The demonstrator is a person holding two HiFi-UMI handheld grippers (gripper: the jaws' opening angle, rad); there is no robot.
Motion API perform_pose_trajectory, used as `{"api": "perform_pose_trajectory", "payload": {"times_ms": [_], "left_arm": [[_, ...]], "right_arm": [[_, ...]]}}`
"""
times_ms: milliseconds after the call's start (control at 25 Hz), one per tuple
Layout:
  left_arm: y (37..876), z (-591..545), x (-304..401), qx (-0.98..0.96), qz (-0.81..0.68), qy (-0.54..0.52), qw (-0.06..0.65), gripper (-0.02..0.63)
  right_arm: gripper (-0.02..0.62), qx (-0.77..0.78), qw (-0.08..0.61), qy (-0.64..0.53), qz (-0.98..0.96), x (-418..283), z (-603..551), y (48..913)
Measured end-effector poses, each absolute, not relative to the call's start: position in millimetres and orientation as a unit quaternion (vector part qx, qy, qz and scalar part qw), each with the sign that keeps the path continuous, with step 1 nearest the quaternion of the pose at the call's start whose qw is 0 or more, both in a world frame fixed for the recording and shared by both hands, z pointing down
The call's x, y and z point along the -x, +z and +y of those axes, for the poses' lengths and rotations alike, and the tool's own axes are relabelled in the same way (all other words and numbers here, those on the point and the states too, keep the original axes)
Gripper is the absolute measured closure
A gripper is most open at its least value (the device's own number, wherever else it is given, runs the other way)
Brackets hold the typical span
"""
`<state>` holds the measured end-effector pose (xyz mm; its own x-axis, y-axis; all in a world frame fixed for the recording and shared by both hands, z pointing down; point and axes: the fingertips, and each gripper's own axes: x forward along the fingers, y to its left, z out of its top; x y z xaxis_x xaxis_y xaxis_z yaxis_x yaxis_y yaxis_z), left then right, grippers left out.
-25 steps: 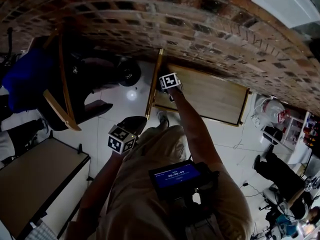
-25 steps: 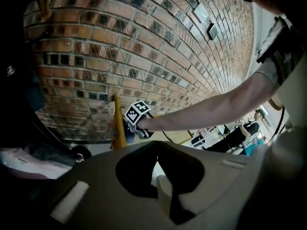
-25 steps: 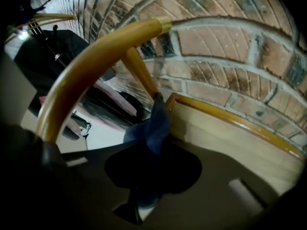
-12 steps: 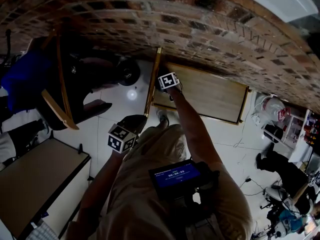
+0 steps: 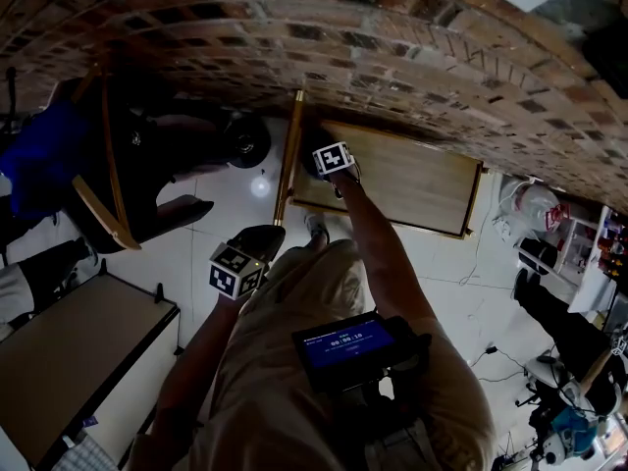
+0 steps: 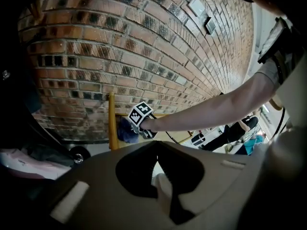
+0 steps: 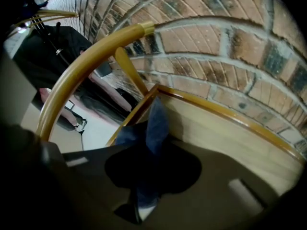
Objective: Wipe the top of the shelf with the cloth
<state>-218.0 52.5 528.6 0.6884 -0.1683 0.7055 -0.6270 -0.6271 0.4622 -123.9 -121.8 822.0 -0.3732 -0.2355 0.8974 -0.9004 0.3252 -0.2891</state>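
1. The right hand-held gripper (image 7: 151, 143) is clamped on a dark blue cloth (image 7: 156, 121). The fabric runs out ahead of its jaws and lies on the pale wooden top of the shelf (image 7: 220, 133), close to the corner of the golden-brown raised rim (image 7: 144, 102).
2. The left hand-held gripper (image 6: 157, 143) has its jaws together with nothing between them. It hangs well back from the shelf, near the person's body, so the right one is clearly the nearer.
3. From the right hand-held gripper, the red brick wall (image 7: 216, 47) is straight ahead. The shelf top's long axis runs off to its right along that wall.
4. The cloth sits at the end of the shelf, so most of the bare top lies to the right. The stroke probably calls for a sweep that way, parallel to the wall and inside the rim.
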Motion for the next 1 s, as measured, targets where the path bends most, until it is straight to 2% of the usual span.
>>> {"api": "perform_pose_trajectory", "payload": {"times_ms": [80,160,240,360,480,600,720,880,1000], "left_arm": [[528.6,52.2,213.3,-0.846,-0.234,0.318,0.359,0.606],[528.5,53.0,207.8,-0.847,-0.233,0.320,0.356,0.606],[527.1,54.1,201.1,-0.846,-0.233,0.321,0.355,0.606],[525.1,56.1,190.5,-0.844,-0.233,0.326,0.357,0.606],[522.6,57.3,177.3,-0.842,-0.232,0.332,0.357,0.606],[521.3,59.5,160.2,-0.845,-0.227,0.333,0.353,0.606],[520.0,61.6,141.6,-0.844,-0.226,0.337,0.350,0.606],[516.5,65.6,111.4,-0.846,-0.218,0.342,0.347,0.606],[515.6,68.9,86.3,-0.850,-0.208,0.342,0.343,0.606]], "right_arm": [[0.532,-0.387,0.369,0.436,-0.724,128.1,-119.8,818.5],[0.532,-0.406,0.412,0.425,-0.696,99.1,-111.7,821.7],[0.532,-0.415,0.426,0.419,-0.686,82.0,-107.3,823.3],[0.532,-0.399,0.385,0.440,-0.707,84.9,-103.5,819.7],[0.532,-0.422,0.424,0.423,-0.681,45.1,-96.1,824.7],[0.532,-0.407,0.380,0.440,-0.705,42.5,-95.0,819.9],[0.532,-0.428,0.401,0.418,-0.694,1.5,-91.0,825.3],[0.532,-0.429,0.396,0.420,-0.695,-36.7,-79.8,825.5],[0.532,-0.448,0.425,0.430,-0.659,-83.9,-60.0,828.8]]}}
